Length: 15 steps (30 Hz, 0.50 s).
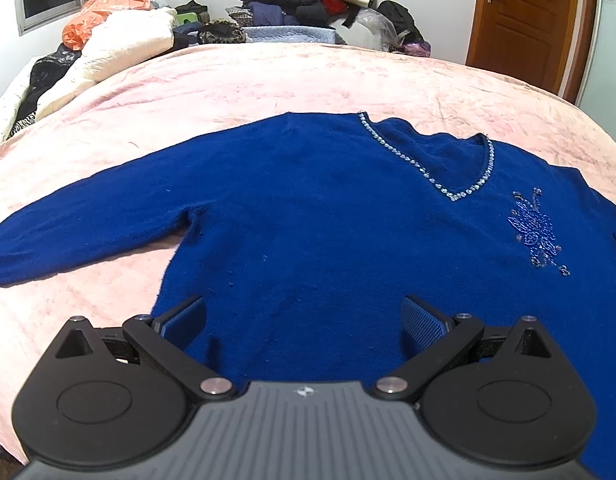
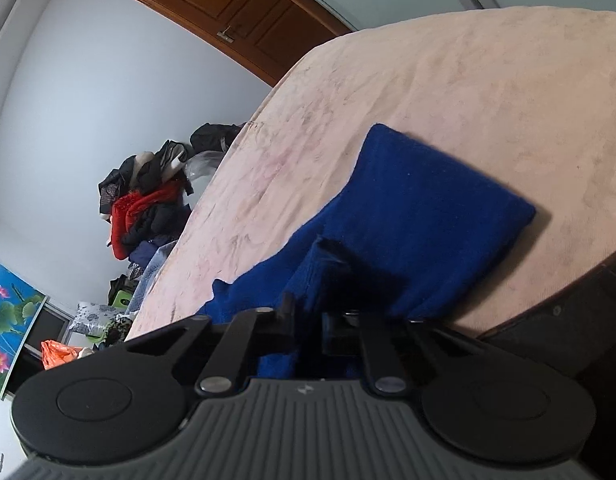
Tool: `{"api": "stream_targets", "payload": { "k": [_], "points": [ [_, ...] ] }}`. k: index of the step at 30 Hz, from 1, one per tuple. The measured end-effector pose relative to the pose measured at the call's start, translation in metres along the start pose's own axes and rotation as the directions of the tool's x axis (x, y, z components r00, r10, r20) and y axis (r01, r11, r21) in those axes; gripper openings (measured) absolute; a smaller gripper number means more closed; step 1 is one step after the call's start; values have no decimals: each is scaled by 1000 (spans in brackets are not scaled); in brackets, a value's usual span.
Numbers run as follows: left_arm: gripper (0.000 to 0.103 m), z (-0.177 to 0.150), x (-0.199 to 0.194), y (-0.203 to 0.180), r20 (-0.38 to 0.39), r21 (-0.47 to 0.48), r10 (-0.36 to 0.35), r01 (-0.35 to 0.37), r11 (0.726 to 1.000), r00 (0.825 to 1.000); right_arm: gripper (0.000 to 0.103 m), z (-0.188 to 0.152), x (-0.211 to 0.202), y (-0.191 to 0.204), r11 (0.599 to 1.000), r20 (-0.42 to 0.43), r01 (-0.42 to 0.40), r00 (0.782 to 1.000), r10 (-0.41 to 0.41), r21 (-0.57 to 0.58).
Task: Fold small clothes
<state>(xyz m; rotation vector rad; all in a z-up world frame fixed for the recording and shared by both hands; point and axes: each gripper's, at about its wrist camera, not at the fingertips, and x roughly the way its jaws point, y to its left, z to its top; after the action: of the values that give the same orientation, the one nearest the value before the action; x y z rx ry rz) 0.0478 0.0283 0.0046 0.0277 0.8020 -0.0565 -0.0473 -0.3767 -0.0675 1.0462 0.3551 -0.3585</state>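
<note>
Sleeve pinched, body unheld: a skewed fold is risked.
The left gripper (image 1: 304, 322) is held spread wide above the blue sweater (image 1: 328, 208), flat on the pink bed (image 1: 268, 80); the right gripper (image 2: 308, 320) is clenched on its sleeve (image 2: 420, 216), which could be dragged crooked.

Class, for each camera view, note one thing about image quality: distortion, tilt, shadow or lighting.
Left wrist view: fisheye bows the pink bedspread into a dome; even lighting, blue sweater sharp. Right wrist view: horizon strongly tilted, door curved; the right gripper casts a dark shadow on the sleeve.
</note>
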Motion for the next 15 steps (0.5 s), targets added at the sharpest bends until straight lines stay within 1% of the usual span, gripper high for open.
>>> {"api": "stream_targets", "payload": {
  "k": [2,4,7,10,15],
  "points": [
    [103,1,1,3,-2,-6,4,-4,1000,1000,12,-2,-2,6,1000,6,0,1000,0,-26],
    [103,3,3,4,-3,-8,11,-11,1000,1000,11,-4,-3,16,998,11,-6,1000,7,-62],
    [103,6,3,6,3,3,33,-33,999,999,11,-6,-4,38,989,17,-15,1000,17,-146],
    [103,10,3,9,12,7,48,-49,999,999,10,-11,-2,66,968,38,-11,999,22,-252],
    [103,12,2,17,15,3,65,-65,998,998,10,-19,9,109,926,57,-20,997,45,-377]
  ]
}}
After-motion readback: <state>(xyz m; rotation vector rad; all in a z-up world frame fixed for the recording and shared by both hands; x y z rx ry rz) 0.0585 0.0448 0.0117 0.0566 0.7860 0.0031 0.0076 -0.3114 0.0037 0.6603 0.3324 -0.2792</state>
